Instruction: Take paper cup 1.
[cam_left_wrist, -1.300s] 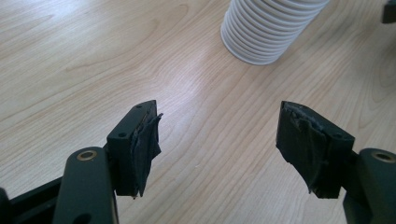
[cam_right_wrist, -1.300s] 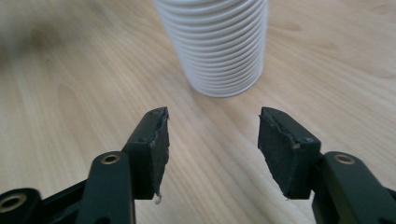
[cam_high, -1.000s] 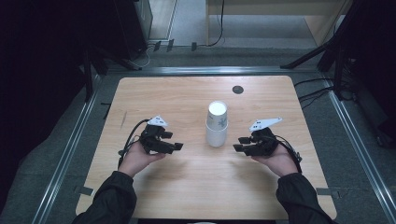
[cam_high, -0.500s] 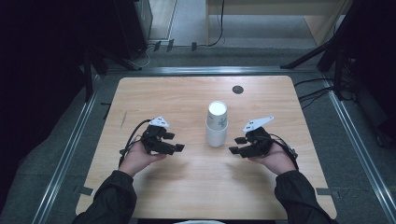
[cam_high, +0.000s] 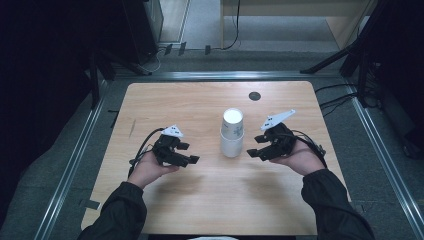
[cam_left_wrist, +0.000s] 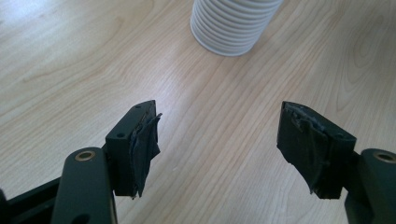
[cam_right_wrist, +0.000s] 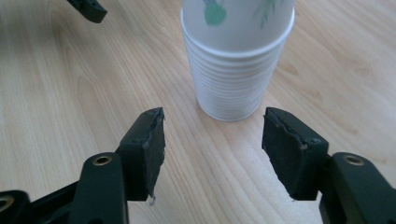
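Standing upside down on the tabletop (cam_high: 200, 100), a stack of white paper cups (cam_high: 232, 132) sits between the two hands, its top cup printed with small green leaf marks. The left gripper (cam_high: 187, 154) is held in the person's left hand (cam_high: 150, 167) and points toward the stack, which lies ahead of its fingers (cam_left_wrist: 140, 144) and well apart from them; in the left gripper view the ribbed lower rims of the cups (cam_left_wrist: 233, 23) show at the top, beyond the fingertips. Those fingers stand apart with bare wood between them and nothing gripped.

The right gripper (cam_high: 255, 146), held in the right hand (cam_high: 300, 160), faces the stack from the other side and is nearer to it. In the right gripper view the cups (cam_right_wrist: 238, 60) rise just ahead of the fingers (cam_right_wrist: 149, 149), roughly centred on the gap, but not touching either one. These fingers have just been opening and now stand apart, empty. The tip of the left gripper (cam_right_wrist: 88, 9) shows at the upper left of that view.
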